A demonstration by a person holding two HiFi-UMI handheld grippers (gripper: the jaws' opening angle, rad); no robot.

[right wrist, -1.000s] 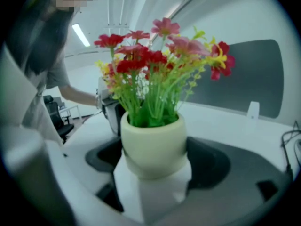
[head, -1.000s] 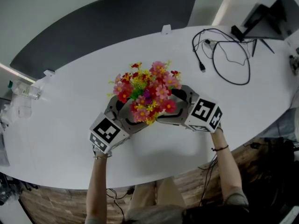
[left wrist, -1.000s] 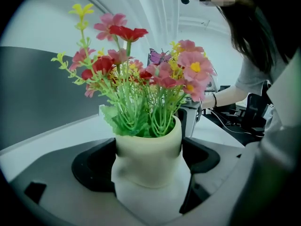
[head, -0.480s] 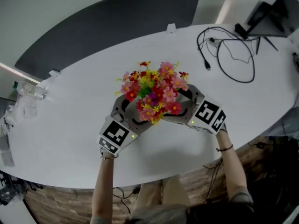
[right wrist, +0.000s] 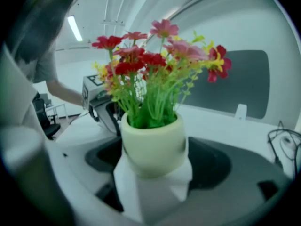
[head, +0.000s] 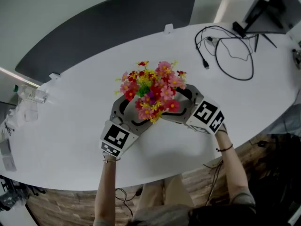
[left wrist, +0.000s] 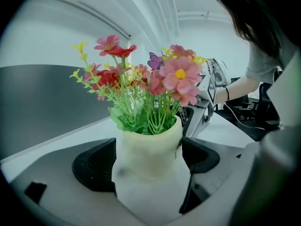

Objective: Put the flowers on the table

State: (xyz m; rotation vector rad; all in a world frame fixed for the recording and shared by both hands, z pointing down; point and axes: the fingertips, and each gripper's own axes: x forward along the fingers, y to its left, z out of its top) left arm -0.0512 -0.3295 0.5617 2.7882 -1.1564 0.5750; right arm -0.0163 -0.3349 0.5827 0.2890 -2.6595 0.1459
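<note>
A bunch of pink, red and yellow flowers (head: 151,89) stands in a pale cream pot (left wrist: 149,147) over the white table (head: 70,107), near its front middle. In the head view the blooms hide the pot. My left gripper (head: 133,111) comes in from the lower left and is shut on the pot's side. From the lower right, my right gripper (head: 178,108) is shut on the same pot (right wrist: 153,145). In each gripper view the pot sits upright, pinched between the jaws, with the other gripper behind it. Whether the pot's base touches the table is hidden.
A looped black cable (head: 228,55) lies at the back right, beside a dark device (head: 263,13) at the table's corner. A clear plastic item (head: 30,94) sits at the far left edge. A dark grey panel (head: 108,27) lies beyond the table's far edge.
Both grippers keep the same hold on the pot. The flowers stay at about the same spot on the table; only the head view shifts slightly.
</note>
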